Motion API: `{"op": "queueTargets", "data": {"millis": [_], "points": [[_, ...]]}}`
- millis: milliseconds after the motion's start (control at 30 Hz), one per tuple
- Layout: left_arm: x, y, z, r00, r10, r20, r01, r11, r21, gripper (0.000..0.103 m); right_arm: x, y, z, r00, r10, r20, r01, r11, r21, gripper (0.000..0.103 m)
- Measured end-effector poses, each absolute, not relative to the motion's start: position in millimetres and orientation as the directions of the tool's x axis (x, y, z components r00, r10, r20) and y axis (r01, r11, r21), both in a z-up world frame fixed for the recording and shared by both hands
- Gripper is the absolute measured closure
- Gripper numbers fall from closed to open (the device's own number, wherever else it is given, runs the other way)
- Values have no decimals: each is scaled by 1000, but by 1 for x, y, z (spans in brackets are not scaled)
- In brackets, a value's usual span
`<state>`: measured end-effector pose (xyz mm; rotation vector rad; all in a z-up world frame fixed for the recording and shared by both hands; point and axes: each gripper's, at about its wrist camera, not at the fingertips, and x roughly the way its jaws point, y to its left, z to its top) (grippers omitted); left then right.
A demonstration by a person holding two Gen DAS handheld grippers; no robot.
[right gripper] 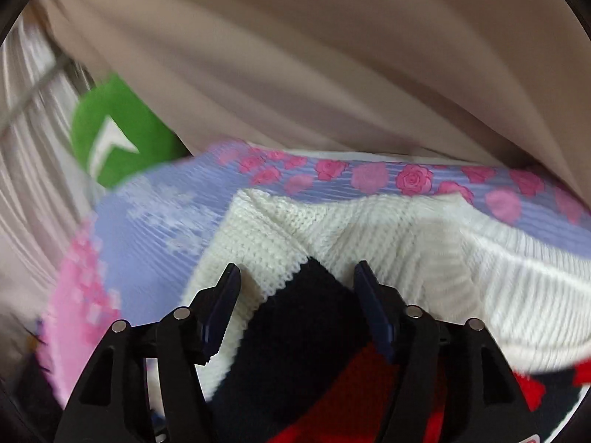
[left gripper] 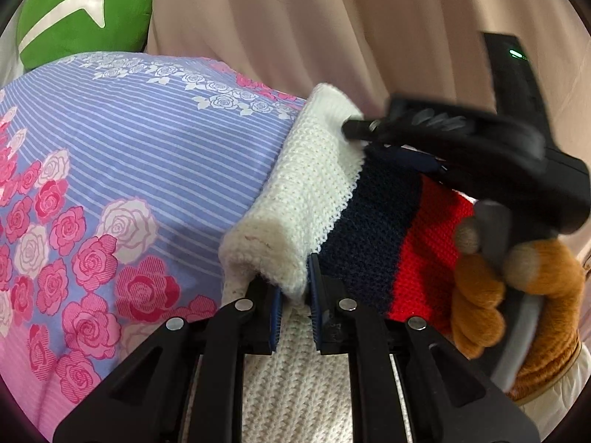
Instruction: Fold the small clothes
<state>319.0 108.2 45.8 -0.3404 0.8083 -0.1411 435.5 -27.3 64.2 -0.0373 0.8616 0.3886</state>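
On the bed, over the flowered sheet (left gripper: 122,155), lay your knitted sweater (left gripper: 306,192), cream at one end, then a navy band and a red one. Your left claw (left gripper: 295,295) was pinched onto a rolled cream fold of it at the near edge, the blue pads pressing the knit from both sides, with more cream knit running back under the claw. Your right claw (right gripper: 297,288) stood partly apart above the line where cream met navy; in its own view the pads (right gripper: 227,295) pressed on nothing, though the picture was blurred and I could not tell whether the tips brushed the knit. From the left view you could see that claw (left gripper: 391,144) reaching across the far cream edge, your hand (left gripper: 509,280) in a brown fuzzy sleeve on its handle. Behind the bed hung a beige curtain (left gripper: 295,18), and a green cushion (left gripper: 85,11) sat at the sheet's far corner.
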Motion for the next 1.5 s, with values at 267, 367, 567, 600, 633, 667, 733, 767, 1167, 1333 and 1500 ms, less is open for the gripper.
{"op": "queueTargets", "data": {"millis": [267, 367, 567, 600, 633, 667, 733, 767, 1167, 1333, 1500], "points": [[316, 102, 48, 689, -235, -685, -6, 944, -330, 91, 437, -33, 105, 695, 291, -658, -335, 940, 62, 99], [315, 98, 48, 690, -227, -687, -6, 948, -319, 91, 464, -33, 65, 639, 190, -746, -297, 955, -12, 99], [313, 94, 48, 690, -231, -686, -4, 946, -323, 91, 459, -47, 79, 632, 260, -730, -303, 950, 76, 95], [313, 94, 48, 690, -234, -685, -5, 945, -327, 91, 450, -48, 87, 641, 303, -705, -311, 942, 122, 91], [313, 96, 48, 690, -237, -684, -6, 943, -333, 91, 437, -52, 97, 645, 355, -677, -330, 928, 172, 90], [314, 99, 47, 690, -243, -682, -8, 939, -343, 91, 428, -51, 101, 626, 397, -671, -362, 910, 201, 83], [314, 105, 46, 692, -255, -675, -17, 929, -369, 91, 405, -46, 103, 589, 450, -672, -435, 877, 205, 79], [313, 108, 46, 697, -261, -668, -26, 921, -388, 91, 395, -38, 98, 571, 449, -687, -472, 864, 172, 79], [312, 104, 43, 698, -233, -677, -18, 939, -343, 91, 435, -4, 73, 599, 363, -714, -383, 913, 143, 85], [314, 103, 41, 697, -229, -679, -16, 943, -334, 90, 376, -68, 87, 653, 365, -664, -373, 918, 137, 84], [317, 99, 41, 697, -220, -683, -13, 948, -318, 90, 330, -183, 60, 676, 128, -726, -190, 982, -3, 88]]}}
